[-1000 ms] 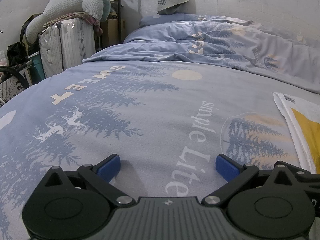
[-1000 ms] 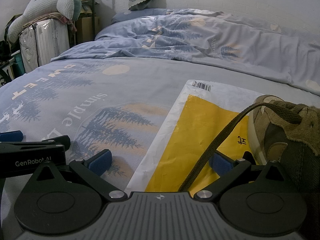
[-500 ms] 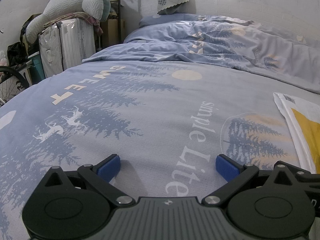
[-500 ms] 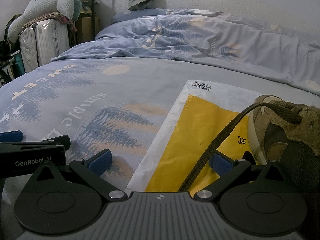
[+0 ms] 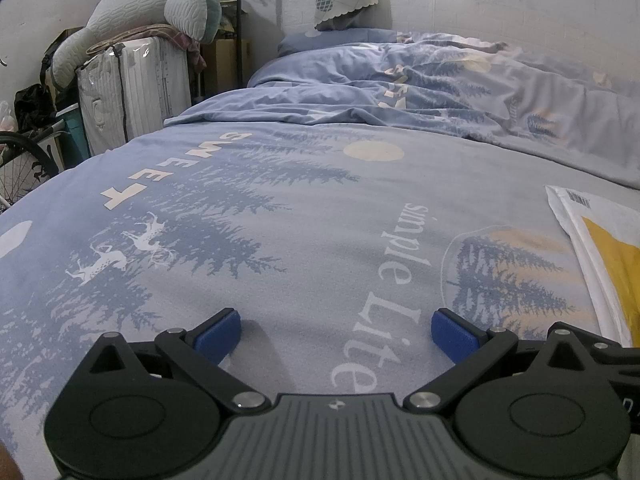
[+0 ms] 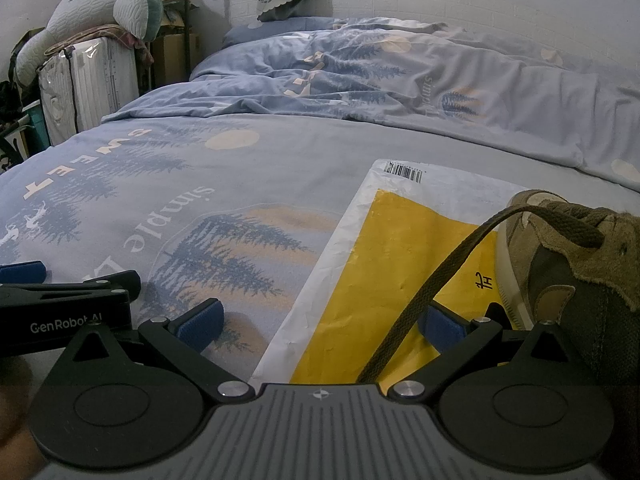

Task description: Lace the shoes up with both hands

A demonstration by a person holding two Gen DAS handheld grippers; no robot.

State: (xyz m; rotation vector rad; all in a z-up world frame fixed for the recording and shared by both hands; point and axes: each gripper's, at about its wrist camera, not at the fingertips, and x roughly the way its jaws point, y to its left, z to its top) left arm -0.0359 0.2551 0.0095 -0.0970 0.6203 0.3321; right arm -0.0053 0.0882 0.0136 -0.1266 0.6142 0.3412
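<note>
Olive shoe [image 6: 576, 264] at mailer [image 6: 400, 256] right edge | lace [image 6: 432, 292] between right jaws, apart | left jaws apart over bare bedsheet [image 5: 304, 240]

Soft matt cloth on the bed sheet [image 5: 304, 240], printed with trees and letters, a bit fuzzy. Crumpled, thin cloth on the quilt [image 6: 400, 80]. Shiny, wrinkly plastic on the yellow and white mailing bag [image 6: 384, 264]. Rough, fuzzy brown suede on the shoe [image 6: 576, 256], with a flat woven cloth lace [image 6: 424, 308]. Matt black plastic on the left claw [image 5: 336, 332] and right claw [image 6: 320, 324], with ribbed grey plastic, small shiny metal pins and rough blue pads [image 5: 452, 334]. Hard white ridged plastic on the suitcase [image 5: 136, 84]. Quilted soft cloth on the plush toy [image 5: 140, 4]
</note>
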